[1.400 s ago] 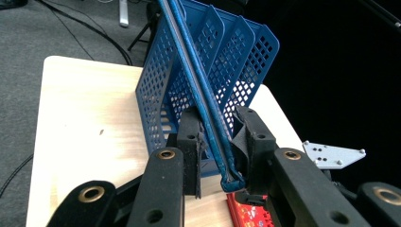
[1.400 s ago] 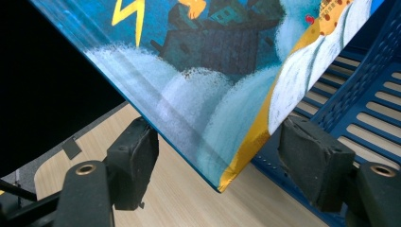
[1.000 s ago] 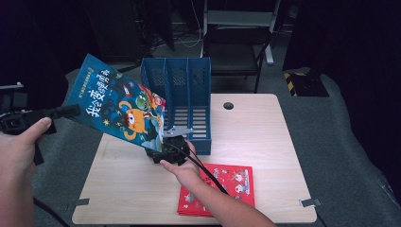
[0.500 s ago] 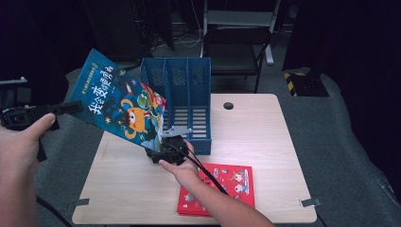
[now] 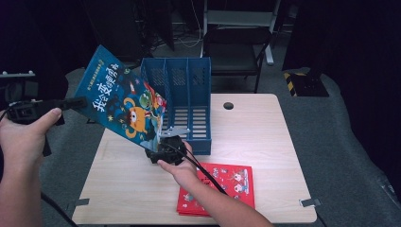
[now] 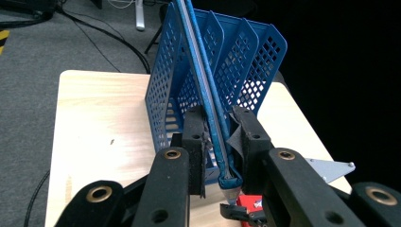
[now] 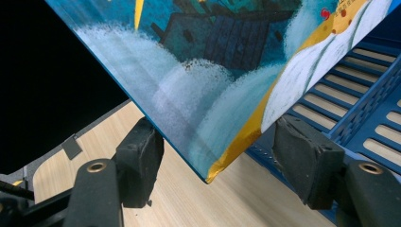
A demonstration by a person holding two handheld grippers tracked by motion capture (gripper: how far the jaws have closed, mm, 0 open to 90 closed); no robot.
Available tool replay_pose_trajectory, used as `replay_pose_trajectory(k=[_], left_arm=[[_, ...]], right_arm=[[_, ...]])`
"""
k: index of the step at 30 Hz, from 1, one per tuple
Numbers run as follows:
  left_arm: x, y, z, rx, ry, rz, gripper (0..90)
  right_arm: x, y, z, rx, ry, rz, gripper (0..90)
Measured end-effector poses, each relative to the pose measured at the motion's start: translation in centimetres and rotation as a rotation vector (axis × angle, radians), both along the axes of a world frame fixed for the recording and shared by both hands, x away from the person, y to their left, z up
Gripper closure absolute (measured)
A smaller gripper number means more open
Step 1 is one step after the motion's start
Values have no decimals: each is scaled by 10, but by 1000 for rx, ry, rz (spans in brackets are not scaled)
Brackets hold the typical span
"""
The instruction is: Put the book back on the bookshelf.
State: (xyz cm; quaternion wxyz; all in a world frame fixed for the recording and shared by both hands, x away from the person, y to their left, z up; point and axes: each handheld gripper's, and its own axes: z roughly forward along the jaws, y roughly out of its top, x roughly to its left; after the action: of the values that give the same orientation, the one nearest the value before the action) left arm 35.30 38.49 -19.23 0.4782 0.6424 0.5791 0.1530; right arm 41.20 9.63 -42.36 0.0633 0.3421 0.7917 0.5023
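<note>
One pinch carried the whole blue picture book: the left gripper was clamped narrow on its outer edge, out past the tabletop's left edge. The book hung tilted in the air, its low corner down by the near left corner of the blue file rack.

Risks, as judged:
- The grip sat far out on a thin edge, so the book could swivel or slide out of the pads, drop onto the tabletop or go off the left edge.
- The right gripper stood wide open around the low corner, touching nothing. If it closed off-centre it would likely nip only the corner tip, bend the cover or push the book sideways.
- The low corner was near the rack's front lip. A careless swing could snag it there or shove the rack (looked light, hard to be sure).
- A red book lay flat at the near edge beneath the right forearm and could be dragged.

Relative to the fingers: in the left gripper view the book's edge ran straight up between the two pads, pressed from both sides. In the right gripper view the yellow-and-white corner pointed down between the fingers, roughly midway, clear of both.
</note>
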Motion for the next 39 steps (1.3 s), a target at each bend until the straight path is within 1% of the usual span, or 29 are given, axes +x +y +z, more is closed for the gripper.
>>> replay_pose_trajectory(k=[2,4,6,7,9,11,13,15,17,20,21,22,24,27,28,29,32,33,34,37,38,39], left_arm=[[0,-1,1,-1,1,7,775],[1,-2,3,10,1,5,775],[2,-4,4,8,3,12,777],[3,-4,5,12,-3,9,778],[3,-6,6,16,-1,9,779],[4,-7,7,15,-2,11,782],[5,-8,8,13,5,10,783],[6,-8,10,17,-1,10,784],[7,-10,12,14,7,12,785],[8,-11,14,14,3,16,788],[8,-11,14,18,2,15,789],[9,-11,15,20,3,14,790],[9,-13,16,21,-2,20,792],[10,-14,16,23,-2,19,796],[10,-14,17,24,5,20,797],[11,-14,17,25,7,19,798],[12,-14,16,21,10,30,800],[13,-13,16,23,12,27,800],[14,-13,16,21,11,35,800],[14,-11,17,18,23,39,799],[15,-11,17,20,21,40,799],[15,-10,17,14,31,48,799]], right_arm=[[0,1,0,5,7,0,342],[0,1,0,3,8,1,344],[1,2,0,2,1,7,346],[1,2,0,2,1,7,347],[2,2,1,5,11,5,347],[3,2,1,5,4,7,347],[4,2,1,5,-5,9,349],[4,2,2,4,5,7,351],[5,2,2,-1,-4,12,353],[6,3,3,1,-2,11,356],[7,4,4,-5,-12,15,356],[7,4,4,-2,-5,12,356],[8,6,4,-3,-11,12,357],[9,7,3,-6,-6,18,359],[9,8,3,-4,-8,17,359],[9,8,3,-5,0,14,359],[10,8,2,-6,4,12,359],[11,8,2,-6,2,12,359],[12,8,2,-8,-6,15,359],[12,9,2,-5,-8,17,360],[11,10,2,-2,-3,15,361],[11,10,2,-5,-2,16,362]])
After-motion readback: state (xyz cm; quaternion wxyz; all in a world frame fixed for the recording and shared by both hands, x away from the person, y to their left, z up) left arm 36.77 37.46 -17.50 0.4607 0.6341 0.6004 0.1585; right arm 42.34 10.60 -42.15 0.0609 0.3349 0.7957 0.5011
